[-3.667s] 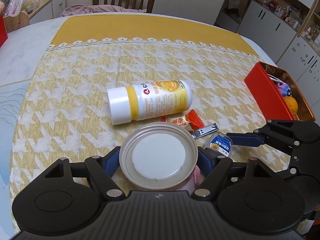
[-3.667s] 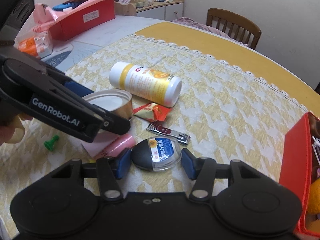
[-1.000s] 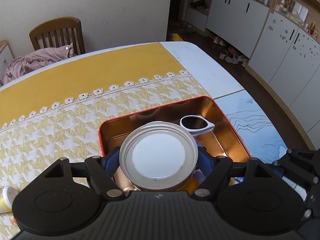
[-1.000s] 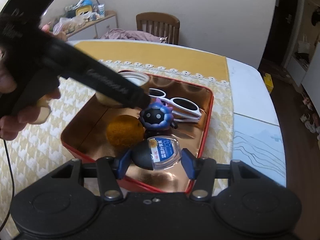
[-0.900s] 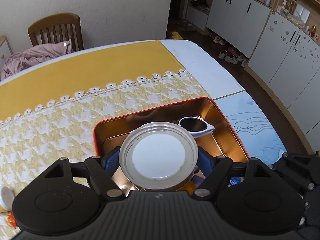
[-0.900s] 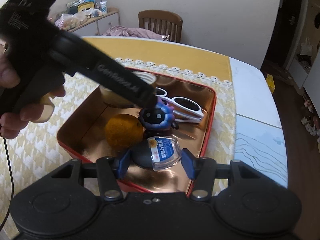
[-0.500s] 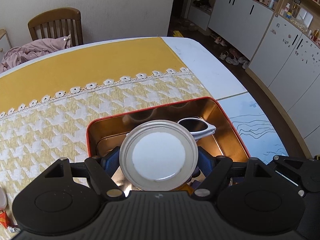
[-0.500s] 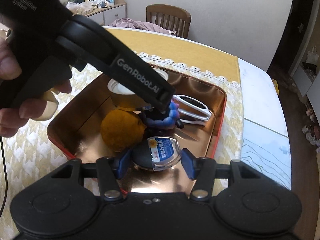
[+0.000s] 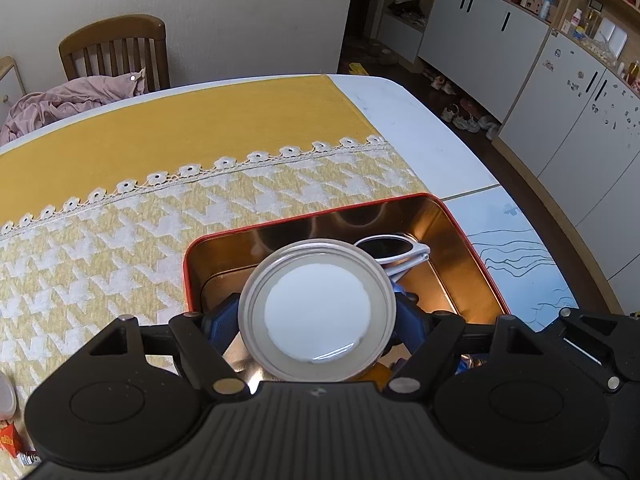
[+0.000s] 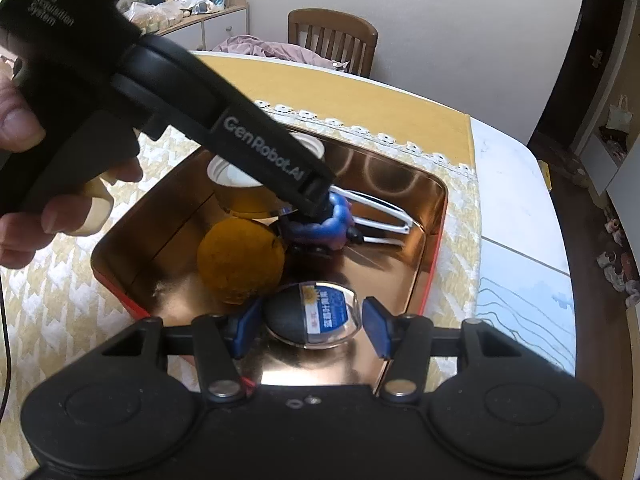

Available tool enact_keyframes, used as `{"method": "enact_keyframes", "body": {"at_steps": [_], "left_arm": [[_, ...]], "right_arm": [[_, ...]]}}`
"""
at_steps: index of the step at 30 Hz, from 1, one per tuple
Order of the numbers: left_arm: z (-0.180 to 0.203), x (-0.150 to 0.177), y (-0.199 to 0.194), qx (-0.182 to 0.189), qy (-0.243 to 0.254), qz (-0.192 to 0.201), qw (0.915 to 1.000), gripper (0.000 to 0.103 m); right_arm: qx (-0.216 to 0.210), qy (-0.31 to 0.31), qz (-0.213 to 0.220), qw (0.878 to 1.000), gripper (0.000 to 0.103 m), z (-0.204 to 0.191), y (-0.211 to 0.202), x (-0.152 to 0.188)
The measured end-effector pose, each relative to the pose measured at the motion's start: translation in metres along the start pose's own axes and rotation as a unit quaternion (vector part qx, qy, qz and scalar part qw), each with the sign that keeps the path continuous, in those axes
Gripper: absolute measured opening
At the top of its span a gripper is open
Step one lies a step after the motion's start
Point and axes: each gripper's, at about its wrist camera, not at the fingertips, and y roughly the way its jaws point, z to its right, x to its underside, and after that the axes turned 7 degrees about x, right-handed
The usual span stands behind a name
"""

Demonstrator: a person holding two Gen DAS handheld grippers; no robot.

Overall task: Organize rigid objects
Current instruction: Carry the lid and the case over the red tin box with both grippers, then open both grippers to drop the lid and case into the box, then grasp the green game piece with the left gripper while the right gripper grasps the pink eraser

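My left gripper is shut on a round tin can with a white lid and holds it inside the red tin box. In the right wrist view the can sits low at the box's far left. My right gripper has its jaws slightly apart around a small black oval case with a blue label, which rests low in the box with a gap at the right pad. White sunglasses, a blue spiky toy and an orange ball lie in the box.
The box stands on a yellow houndstooth cloth near the table's right edge. A white bottle cap and a red candy wrapper show at far left. A chair stands behind the table.
Both grippers carried their objects from the cloth to the box and have lowered into it. The right jaws have loosened from the oval case. The can has moved further into the box.
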Motion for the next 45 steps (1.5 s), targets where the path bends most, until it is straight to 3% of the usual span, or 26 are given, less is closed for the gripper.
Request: {"method": "enact_keyframes", "body": {"at_steps": [18,22,28,37,45], "left_arm": [[0.003,0.018,-0.036,-0.003,0.026,0.033,0.9991,0.079],[0.004,0.025,-0.054,-0.003,0.034,0.046,0.9984,0.079],[0.0,0.036,-0.084,0.006,0.033,0.066,0.9973,0.079],[-0.019,0.061,-0.13,0.005,0.026,0.087,0.9958,0.082],[-0.06,0.087,-0.166,-0.022,0.009,0.102,0.9945,0.083]], "right_arm": [[-0.011,0.058,0.02,0.998,0.064,0.013,-0.029,0.005],[-0.016,0.08,0.027,0.996,0.078,0.017,-0.041,0.004],[-0.022,0.103,0.041,0.994,0.085,0.017,-0.058,0.002],[-0.025,0.111,0.066,0.991,0.1,-0.006,-0.08,-0.008],[-0.04,0.091,0.084,0.991,0.103,-0.051,-0.089,-0.024]]}}
